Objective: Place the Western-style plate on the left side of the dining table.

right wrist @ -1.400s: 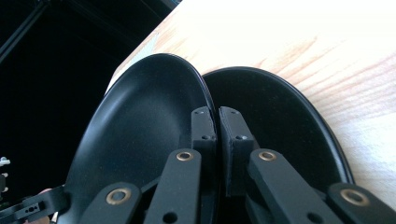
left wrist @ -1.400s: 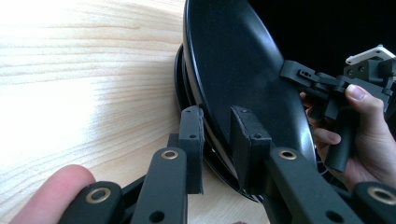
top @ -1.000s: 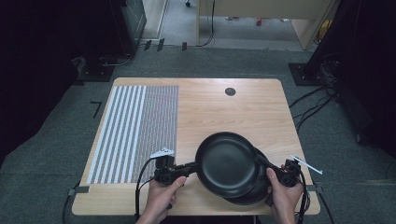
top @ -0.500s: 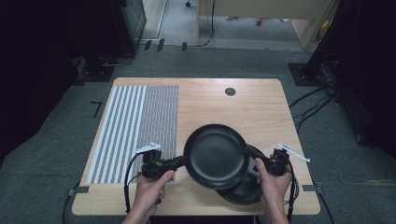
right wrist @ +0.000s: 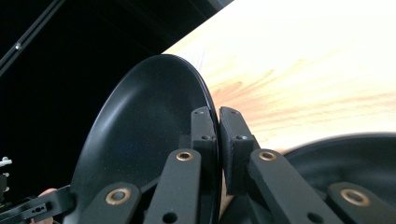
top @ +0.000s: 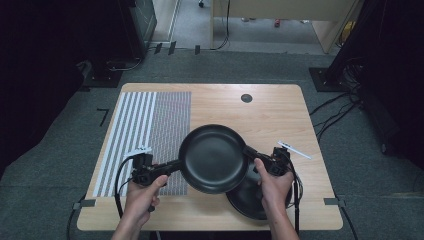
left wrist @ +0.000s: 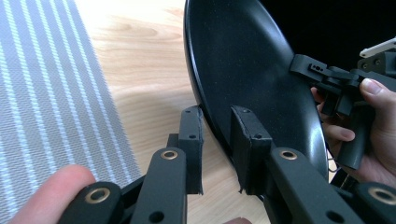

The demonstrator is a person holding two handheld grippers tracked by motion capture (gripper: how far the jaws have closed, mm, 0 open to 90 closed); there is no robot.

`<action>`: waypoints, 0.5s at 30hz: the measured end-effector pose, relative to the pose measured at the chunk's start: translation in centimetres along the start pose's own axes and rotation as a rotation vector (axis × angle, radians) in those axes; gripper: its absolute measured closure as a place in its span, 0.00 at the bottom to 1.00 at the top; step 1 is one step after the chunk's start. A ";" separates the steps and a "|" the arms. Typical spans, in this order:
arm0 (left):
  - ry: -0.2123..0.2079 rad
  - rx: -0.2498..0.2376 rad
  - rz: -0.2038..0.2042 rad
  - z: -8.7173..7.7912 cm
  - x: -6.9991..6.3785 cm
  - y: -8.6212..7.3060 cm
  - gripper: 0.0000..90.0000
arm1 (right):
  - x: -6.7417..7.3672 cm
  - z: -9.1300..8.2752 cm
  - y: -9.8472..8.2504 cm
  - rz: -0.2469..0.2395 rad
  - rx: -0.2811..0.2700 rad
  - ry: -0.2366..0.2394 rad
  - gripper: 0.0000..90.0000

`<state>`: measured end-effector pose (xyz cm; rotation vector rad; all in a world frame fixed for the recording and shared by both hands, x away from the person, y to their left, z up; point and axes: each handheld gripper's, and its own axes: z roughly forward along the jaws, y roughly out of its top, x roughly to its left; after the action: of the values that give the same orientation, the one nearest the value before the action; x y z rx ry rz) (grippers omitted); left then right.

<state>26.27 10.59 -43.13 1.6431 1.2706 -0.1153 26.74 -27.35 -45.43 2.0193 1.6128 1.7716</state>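
A black plate (top: 214,157) hangs level above the table, held by opposite rims. My left gripper (top: 176,165) is shut on its left rim, and in the left gripper view the rim of the plate (left wrist: 247,70) runs between the gripper's (left wrist: 217,135) pads. My right gripper (top: 248,151) is shut on the right rim, its pads pinching the plate's (right wrist: 149,135) edge in the right gripper view (right wrist: 218,126). A second black plate (top: 250,200) lies on the table below, partly covered by the lifted one; it also shows as the plate (right wrist: 345,158) at lower right.
A grey and white striped mat (top: 145,130) covers the left part of the wooden table (top: 260,115). A dark round hole (top: 246,98) sits near the far edge. Cables trail from both grippers over the near edge. Dark floor and equipment surround the table.
Both grippers have carried the upper plate up and to the left, off the lower plate, which now shows at the near right.
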 end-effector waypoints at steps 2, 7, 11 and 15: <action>0.004 -0.008 -0.007 -0.5 0.6 0.2 0.84 | 0.6 0.6 0.1 -0.004 0.007 0.005 0.96; 0.020 -0.031 -0.029 -1.8 2.1 0.8 0.84 | 2.0 2.7 0.2 -0.017 0.022 0.009 0.96; 0.021 -0.046 -0.045 -2.8 3.2 1.2 0.84 | 2.9 4.4 0.2 -0.022 0.041 0.022 0.96; 0.025 -0.064 -0.069 -3.8 4.6 1.5 0.84 | 3.5 6.0 0.0 -0.020 0.060 0.032 0.96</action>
<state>27.64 16.59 -43.07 1.5514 1.3373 -0.0950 30.52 -21.58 -45.01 2.0019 1.7089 1.7797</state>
